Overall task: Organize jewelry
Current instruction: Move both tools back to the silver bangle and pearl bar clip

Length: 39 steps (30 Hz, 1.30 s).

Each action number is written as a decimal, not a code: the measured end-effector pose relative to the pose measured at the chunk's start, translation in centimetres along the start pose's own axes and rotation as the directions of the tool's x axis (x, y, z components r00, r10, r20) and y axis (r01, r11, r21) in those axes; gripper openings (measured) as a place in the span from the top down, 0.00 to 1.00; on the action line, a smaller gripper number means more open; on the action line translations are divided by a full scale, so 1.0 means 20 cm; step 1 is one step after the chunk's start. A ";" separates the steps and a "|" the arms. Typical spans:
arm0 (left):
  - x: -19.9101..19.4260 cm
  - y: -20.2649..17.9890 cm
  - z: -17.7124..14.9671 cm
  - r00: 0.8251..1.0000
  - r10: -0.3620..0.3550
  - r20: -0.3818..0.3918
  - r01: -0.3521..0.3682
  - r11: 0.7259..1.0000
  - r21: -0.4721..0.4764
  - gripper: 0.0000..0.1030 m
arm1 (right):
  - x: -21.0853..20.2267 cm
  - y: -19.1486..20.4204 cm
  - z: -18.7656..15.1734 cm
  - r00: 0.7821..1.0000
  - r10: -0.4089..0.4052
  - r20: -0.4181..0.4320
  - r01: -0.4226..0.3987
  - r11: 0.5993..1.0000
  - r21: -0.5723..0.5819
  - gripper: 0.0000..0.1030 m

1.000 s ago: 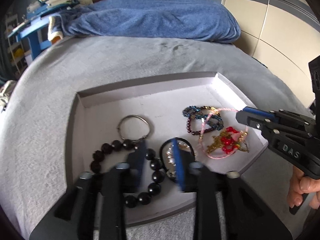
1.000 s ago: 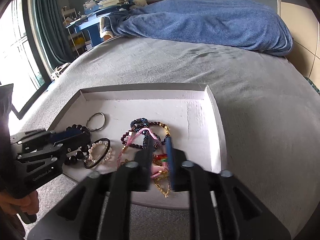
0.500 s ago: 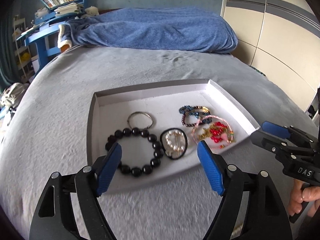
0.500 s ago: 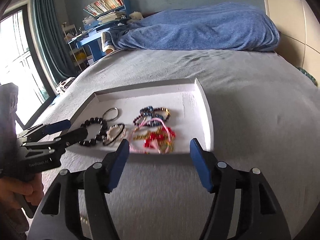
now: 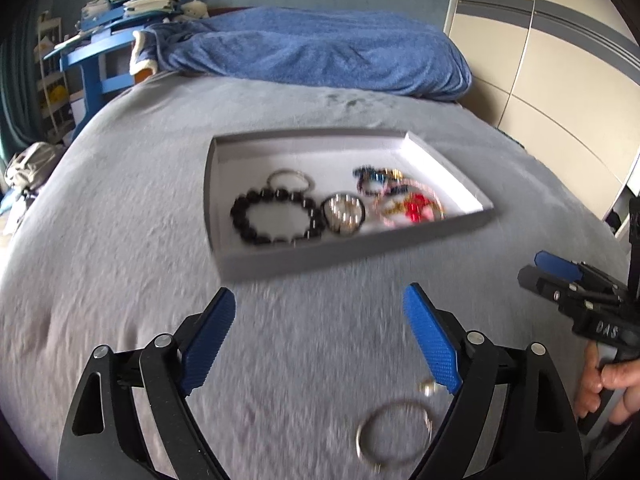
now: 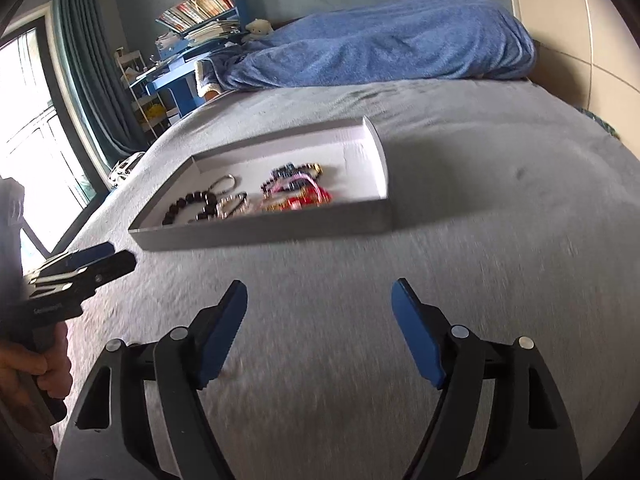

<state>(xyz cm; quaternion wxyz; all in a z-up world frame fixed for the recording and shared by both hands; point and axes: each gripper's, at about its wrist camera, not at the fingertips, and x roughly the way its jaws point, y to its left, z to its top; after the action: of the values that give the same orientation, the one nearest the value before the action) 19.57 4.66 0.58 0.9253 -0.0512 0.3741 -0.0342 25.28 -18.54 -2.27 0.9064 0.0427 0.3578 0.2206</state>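
Grey fleece bed (image 5: 120,240), shallow grey cardboard tray (image 5: 320,258) at centre, jewelry inside.
Left gripper (image 5: 320,336) and right gripper (image 6: 318,320): jaws apart, empty, over the bed's near edge; thin metal ring bangle (image 5: 394,430) there, outside the tray.

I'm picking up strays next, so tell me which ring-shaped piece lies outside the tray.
The thin metal ring on the grey blanket, just below the left gripper. The black bead bracelet and the others lie inside the tray.
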 end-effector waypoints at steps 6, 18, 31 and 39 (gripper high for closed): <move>-0.08 0.00 -0.14 1.000 0.001 -0.030 -0.001 1.000 0.023 0.17 | -0.03 0.00 -0.09 0.999 0.000 -0.032 0.000 1.000 -0.004 0.28; -0.13 -0.12 -0.30 0.997 -0.036 -0.065 0.043 0.994 0.098 0.17 | -0.06 0.01 -0.19 0.999 -0.006 -0.054 0.006 1.000 -0.003 0.27; -0.10 -0.17 -0.33 0.996 -0.015 -0.093 0.026 0.993 0.119 0.17 | -0.07 0.05 -0.24 0.997 -0.014 -0.072 0.013 1.000 -0.024 0.24; -0.03 -0.18 -0.35 0.988 0.012 -0.151 0.009 0.990 0.140 0.23 | -0.05 0.13 -0.25 0.996 -0.028 -0.088 0.019 0.995 -0.102 0.24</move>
<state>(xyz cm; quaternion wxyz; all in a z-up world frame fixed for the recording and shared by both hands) 14.18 0.72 -3.68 0.8956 0.0171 0.4400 -0.0635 20.36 -17.02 -4.83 0.8929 -0.0175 0.3870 0.2294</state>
